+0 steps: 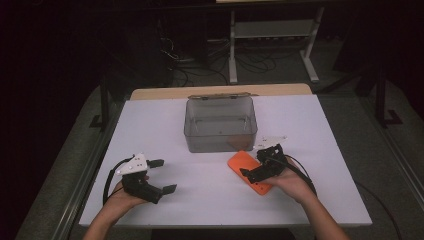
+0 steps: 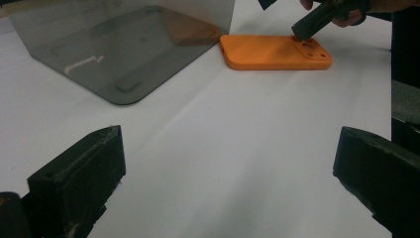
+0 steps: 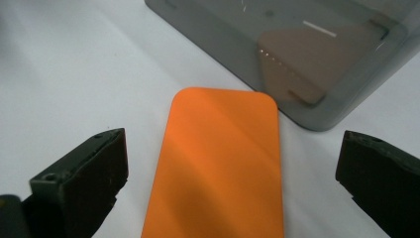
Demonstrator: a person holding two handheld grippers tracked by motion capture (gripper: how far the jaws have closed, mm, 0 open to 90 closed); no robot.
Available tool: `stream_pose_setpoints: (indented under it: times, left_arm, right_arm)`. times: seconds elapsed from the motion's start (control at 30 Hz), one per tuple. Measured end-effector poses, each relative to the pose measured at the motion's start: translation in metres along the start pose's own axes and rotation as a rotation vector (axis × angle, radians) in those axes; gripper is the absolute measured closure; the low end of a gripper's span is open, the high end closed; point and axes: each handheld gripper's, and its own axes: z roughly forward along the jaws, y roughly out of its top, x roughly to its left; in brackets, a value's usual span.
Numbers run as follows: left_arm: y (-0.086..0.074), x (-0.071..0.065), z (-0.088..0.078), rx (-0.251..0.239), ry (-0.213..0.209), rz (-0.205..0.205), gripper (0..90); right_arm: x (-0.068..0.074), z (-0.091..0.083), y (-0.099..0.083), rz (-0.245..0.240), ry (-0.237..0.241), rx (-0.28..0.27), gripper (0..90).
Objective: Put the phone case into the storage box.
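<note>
Straddling an orange phone case (image 1: pixel 248 171) with jaws spread, the right claw (image 1: pixel 260 165) hovers low over it.
The case lies flat on the white counter (image 1: pixel 210 200), just in front of a grey bin (image 1: pixel 220 124). Being thin and flat, it could slip from the jaws or skid against the bin. The left claw (image 1: pixel 162 176) is released, well apart.

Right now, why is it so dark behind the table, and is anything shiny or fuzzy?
High view: light falls on the white table, the room behind stays dim. Right gripper view: the grey box mirrors the orange phone case, and the right gripper looks soft. Left gripper view: glare streak on the box.
</note>
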Motion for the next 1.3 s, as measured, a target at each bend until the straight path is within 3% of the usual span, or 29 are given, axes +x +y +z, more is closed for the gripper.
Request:
stream_pose_setpoints:
  times: [0.97, 1.3]
  left_arm:
    - [0.0, 0.0, 0.0, 0.001, 0.002, 0.002, 0.0]
    - [0.0, 0.0, 0.0, 0.0, 0.002, 0.002, 0.0]
  right_arm:
    - [0.005, 0.015, -0.014, -0.012, 0.008, 0.169, 0.0]
    - [0.009, 0.02, -0.017, -0.043, 0.005, 0.218, 0.0]
